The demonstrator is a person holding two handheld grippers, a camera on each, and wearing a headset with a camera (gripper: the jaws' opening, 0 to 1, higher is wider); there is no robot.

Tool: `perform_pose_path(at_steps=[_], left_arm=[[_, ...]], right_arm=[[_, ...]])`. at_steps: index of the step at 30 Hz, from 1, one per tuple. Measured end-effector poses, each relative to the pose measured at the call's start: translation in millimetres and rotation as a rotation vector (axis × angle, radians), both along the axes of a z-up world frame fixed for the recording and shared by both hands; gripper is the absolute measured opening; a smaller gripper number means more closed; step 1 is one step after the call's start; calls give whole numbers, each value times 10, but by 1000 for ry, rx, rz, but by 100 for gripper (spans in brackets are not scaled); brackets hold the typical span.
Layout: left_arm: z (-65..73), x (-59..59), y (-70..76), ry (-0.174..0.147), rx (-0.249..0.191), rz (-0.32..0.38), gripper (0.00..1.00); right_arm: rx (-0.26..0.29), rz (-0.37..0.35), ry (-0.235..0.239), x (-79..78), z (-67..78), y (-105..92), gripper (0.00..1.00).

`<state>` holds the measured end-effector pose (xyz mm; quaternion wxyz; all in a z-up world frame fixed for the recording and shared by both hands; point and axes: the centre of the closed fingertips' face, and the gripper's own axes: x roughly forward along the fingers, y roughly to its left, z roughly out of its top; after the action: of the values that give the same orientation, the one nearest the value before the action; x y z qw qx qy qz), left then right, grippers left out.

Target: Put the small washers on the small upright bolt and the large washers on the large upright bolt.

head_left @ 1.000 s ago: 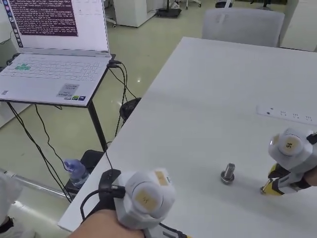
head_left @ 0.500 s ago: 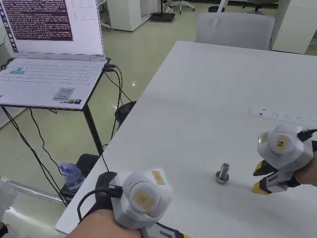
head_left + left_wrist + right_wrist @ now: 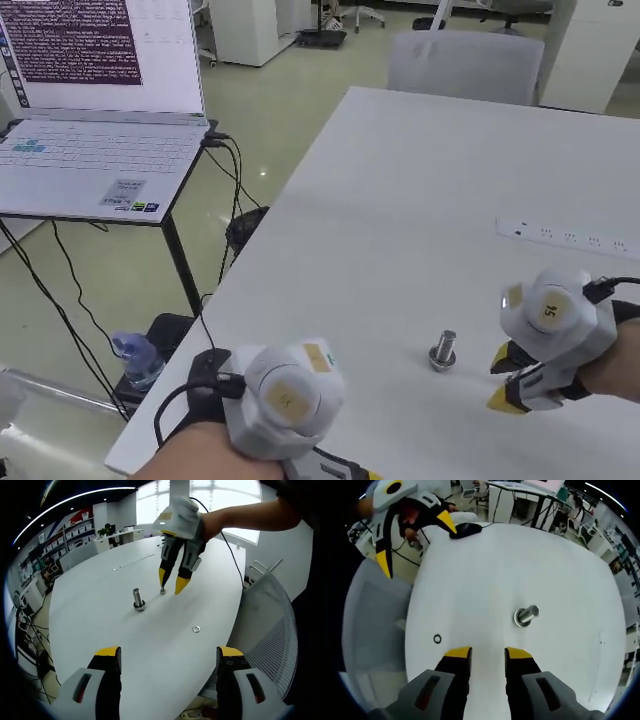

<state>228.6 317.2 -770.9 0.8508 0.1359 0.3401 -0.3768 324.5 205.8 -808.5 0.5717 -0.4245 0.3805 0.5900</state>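
A large steel bolt (image 3: 443, 352) stands upright on the white table (image 3: 400, 200). My right gripper (image 3: 500, 380) hovers just right of it, open and holding nothing. In the left gripper view, the right gripper (image 3: 171, 582) points down with one tip just above a small bolt (image 3: 162, 591), beside the large bolt (image 3: 138, 599). A single washer (image 3: 196, 628) lies flat nearer to me. My left gripper (image 3: 169, 655) is wide open and holds nothing. The right gripper view shows its own jaws (image 3: 488, 653) apart, the large bolt (image 3: 526, 615) ahead and the washer (image 3: 437, 639) to the left.
A white power strip (image 3: 565, 238) lies on the table's far right. Left of the table, a laptop (image 3: 90, 150) sits on a stand with cables and a bottle (image 3: 135, 355) below. A grey chair (image 3: 465, 62) stands at the far end.
The head view has shifted. My right gripper has drifted a little closer to the large bolt. The left gripper has stayed where it was.
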Motion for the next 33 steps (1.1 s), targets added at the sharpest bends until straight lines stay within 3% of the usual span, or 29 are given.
perform_pose_path(at_steps=[7,20,26,33], left_arm=[[-3,4,-22,-2,-4,-6,77],[-19,6,-6,-5,-7,-11,77],[-43,-11,-4,-3,-6,-12,77],[-32,-26,11,-2,-3,-13,76]], right_arm=[[-19,30,-13,-202,-33,-20,28],[10,50,9,-576,-68,6,27],[9,63,19,-766,-168,11,27],[10,67,15,-839,-323,20,27]])
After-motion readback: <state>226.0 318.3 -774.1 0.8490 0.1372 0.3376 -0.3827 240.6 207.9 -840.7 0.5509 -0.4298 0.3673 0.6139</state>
